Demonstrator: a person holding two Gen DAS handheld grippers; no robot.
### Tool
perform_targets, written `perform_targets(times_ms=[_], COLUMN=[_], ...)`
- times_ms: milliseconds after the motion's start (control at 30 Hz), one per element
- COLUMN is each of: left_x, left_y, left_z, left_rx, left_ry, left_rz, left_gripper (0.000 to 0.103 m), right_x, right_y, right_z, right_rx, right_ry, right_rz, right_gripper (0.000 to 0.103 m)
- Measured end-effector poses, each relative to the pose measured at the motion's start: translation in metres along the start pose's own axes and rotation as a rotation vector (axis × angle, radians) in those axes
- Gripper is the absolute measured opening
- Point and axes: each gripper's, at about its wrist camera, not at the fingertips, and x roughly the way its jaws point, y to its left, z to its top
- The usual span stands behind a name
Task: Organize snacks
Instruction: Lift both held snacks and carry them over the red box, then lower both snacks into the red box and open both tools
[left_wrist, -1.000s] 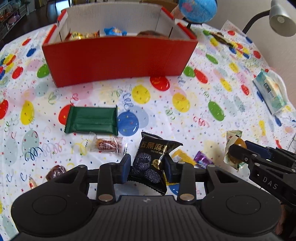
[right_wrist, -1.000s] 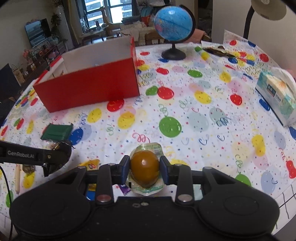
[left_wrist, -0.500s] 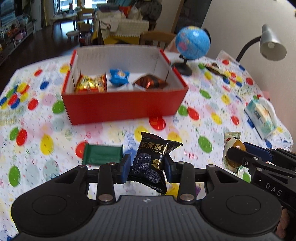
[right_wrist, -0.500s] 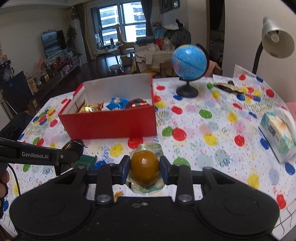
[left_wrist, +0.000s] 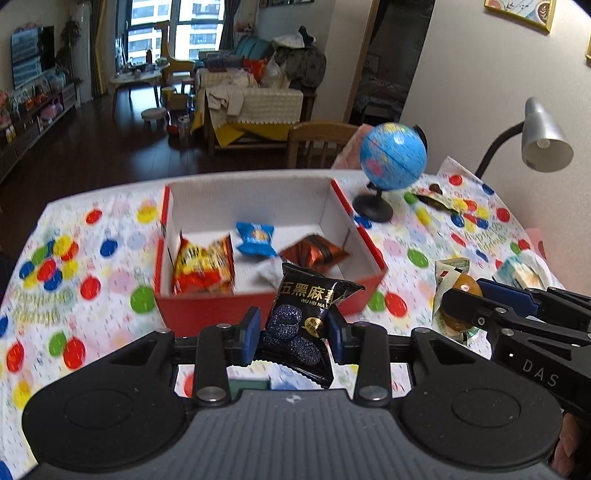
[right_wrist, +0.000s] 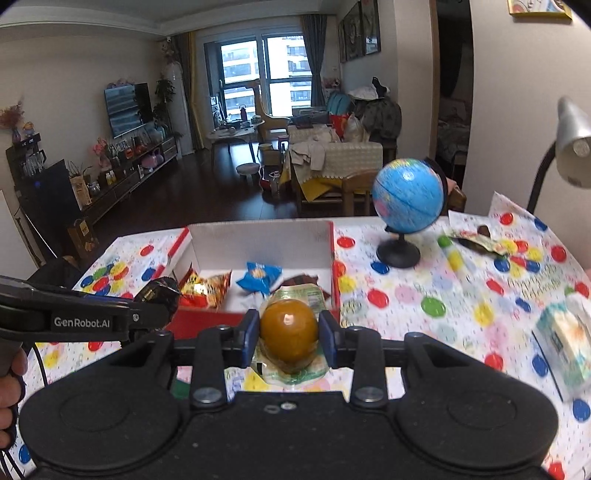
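My left gripper (left_wrist: 291, 334) is shut on a black sesame snack packet (left_wrist: 308, 314) and holds it in the air in front of the red box (left_wrist: 207, 310). My right gripper (right_wrist: 289, 334) is shut on a packaged brown egg (right_wrist: 289, 328), held above the table near the box's front right corner (right_wrist: 334, 273). The box holds a red-orange packet (left_wrist: 203, 266), a blue packet (left_wrist: 255, 238) and a brown packet (left_wrist: 314, 253). The right gripper with the egg also shows in the left wrist view (left_wrist: 460, 295). The left gripper shows in the right wrist view (right_wrist: 155, 295).
A blue globe (left_wrist: 391, 158) stands right of the box. A desk lamp (left_wrist: 543, 142) is at the far right. A tissue pack (right_wrist: 565, 339) lies on the right of the balloon-print tablecloth (left_wrist: 92, 258). A green packet (left_wrist: 247, 386) lies below the left gripper.
Both grippers have risen and tilted up with their snacks, moving closer to the red box. The box's inside has come into view.
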Motion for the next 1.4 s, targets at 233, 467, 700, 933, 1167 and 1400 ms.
perform_targets(times_ms=[233,467,700,933,1167,1400], left_x=[0.02,0.046,0.082,0.124,0.164,0.191], left_y=[0.018,0.04,0.063,0.083,0.094,0.099], left_z=[0.029,0.051,0.071,0.083,0.087,0.083], left_rx=[0.008,0.021,0.018,0.018,0.03,0.034], left_ry=[-0.008,-0.001,0.023,0.065,0.118,0.171], left_rz=[0.028,0.057,0.077,0.084,0.1,0.098], left_gripper=[0.036,0.036,0.036,0.036,0.036,0.036], right_x=[0.032,0.067,0.109,0.15,0.187,0.218], right_y=[0.008,0.019,0.03,0.032,0.037,0.033], right_z=[0.024,0.041,0.052,0.053,0.05,0.043], right_rx=[-0.019,-0.024,-0.027,-0.032,-0.03,-0.024], right_ry=[0.006,0.019,0.051,0.101,0.158,0.24], right_rz=[-0.009,0.002,-0.009,-0.012,-0.012,-0.007], right_gripper=[0.033,0.033,0.033,0.033,0.033,0.033])
